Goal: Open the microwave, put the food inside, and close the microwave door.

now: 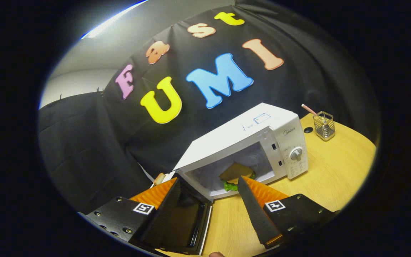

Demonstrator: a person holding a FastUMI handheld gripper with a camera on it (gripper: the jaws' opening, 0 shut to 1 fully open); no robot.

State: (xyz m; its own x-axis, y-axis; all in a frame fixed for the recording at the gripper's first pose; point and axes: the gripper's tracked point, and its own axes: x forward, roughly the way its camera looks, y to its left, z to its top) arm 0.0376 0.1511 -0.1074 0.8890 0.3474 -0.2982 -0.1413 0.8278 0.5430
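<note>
Holding my gripper (209,194) open and empty at centre frame, food (236,173) inside the white microwave (248,142); next, swing its dark-glass door (186,221) shut.

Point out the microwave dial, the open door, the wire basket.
White microwave's round dial (295,154): gripper view, knob centre.
Dark-glass microwave door (187,221): gripper view, window pane, swung open.
Small metal wire basket (324,125): gripper view, front mesh.

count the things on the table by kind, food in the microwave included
microwave, door open: 1
food inside it: 1
wire holder: 1
straw in the holder: 1
total: 4
The gripper jaws are open and hold nothing.
</note>
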